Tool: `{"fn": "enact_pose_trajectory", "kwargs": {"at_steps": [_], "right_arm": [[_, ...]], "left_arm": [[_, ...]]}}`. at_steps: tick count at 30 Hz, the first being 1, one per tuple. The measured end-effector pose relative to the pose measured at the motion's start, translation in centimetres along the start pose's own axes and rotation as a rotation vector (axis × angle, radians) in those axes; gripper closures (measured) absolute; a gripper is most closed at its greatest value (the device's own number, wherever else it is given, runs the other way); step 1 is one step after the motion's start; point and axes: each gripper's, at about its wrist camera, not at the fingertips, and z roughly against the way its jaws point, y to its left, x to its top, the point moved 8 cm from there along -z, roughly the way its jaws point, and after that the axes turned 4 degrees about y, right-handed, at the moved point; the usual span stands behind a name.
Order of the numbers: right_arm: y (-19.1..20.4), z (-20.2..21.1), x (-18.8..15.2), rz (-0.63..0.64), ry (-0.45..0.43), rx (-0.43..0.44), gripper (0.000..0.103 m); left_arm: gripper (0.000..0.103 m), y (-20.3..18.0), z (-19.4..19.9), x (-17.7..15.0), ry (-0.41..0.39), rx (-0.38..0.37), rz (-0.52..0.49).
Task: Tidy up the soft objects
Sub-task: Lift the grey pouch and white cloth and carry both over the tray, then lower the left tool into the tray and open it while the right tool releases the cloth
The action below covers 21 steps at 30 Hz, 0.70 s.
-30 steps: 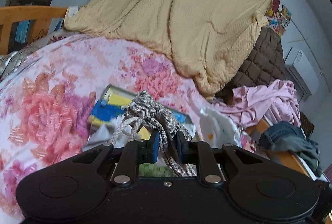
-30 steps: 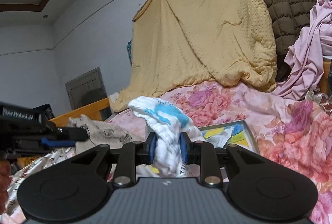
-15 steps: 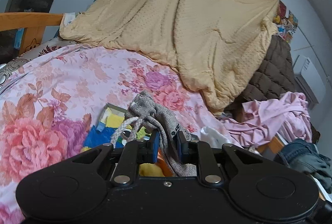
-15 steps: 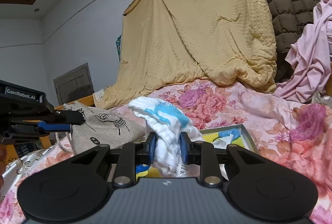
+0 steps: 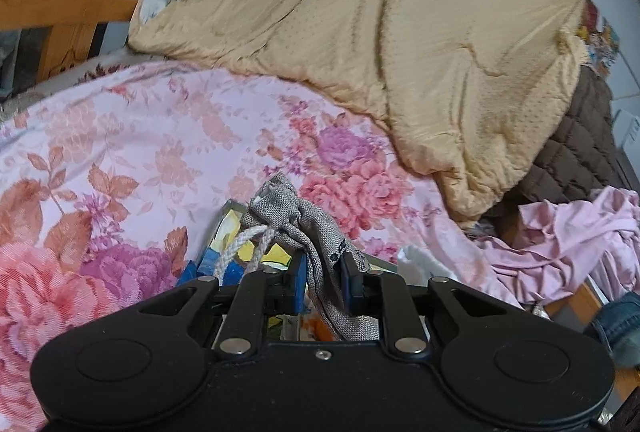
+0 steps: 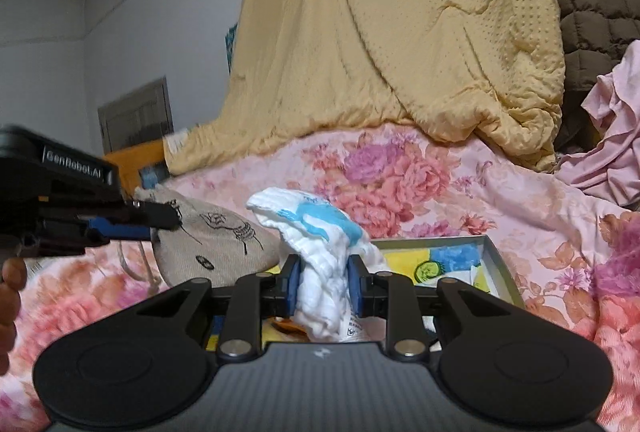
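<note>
Seemingly linen, the drawstring pouch (image 5: 316,232) hangs crumpled.

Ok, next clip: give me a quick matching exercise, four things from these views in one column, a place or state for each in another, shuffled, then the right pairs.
Things:
1. grey drawstring bag
2. white and blue cloth
3. yellow blanket
4. shallow tray

Places or states:
A. lying on the floral bedspread
B. clamped in the right gripper
C. draped up against the wall
D. clamped in the left gripper

Pairs: 1-D, 2-B, 3-C, 4-A
</note>
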Motion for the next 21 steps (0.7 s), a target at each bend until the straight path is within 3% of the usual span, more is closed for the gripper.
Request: {"fn": "enact_pose_trajectory", "kwargs": {"at_steps": [9,21], "right_arm": [[-0.1,-1.9,-0.7,0.057,0.074,-0.047,0.074],[0.1,-3.1,-2.3,0.085,0.164,-0.027,0.067]], "left_arm": [[0.084,0.8,-3.7,-1.3,0.074,0.059,-0.031],[0.084,1.8,-5.9,-3.4,0.175,0.15,-0.081]]}}
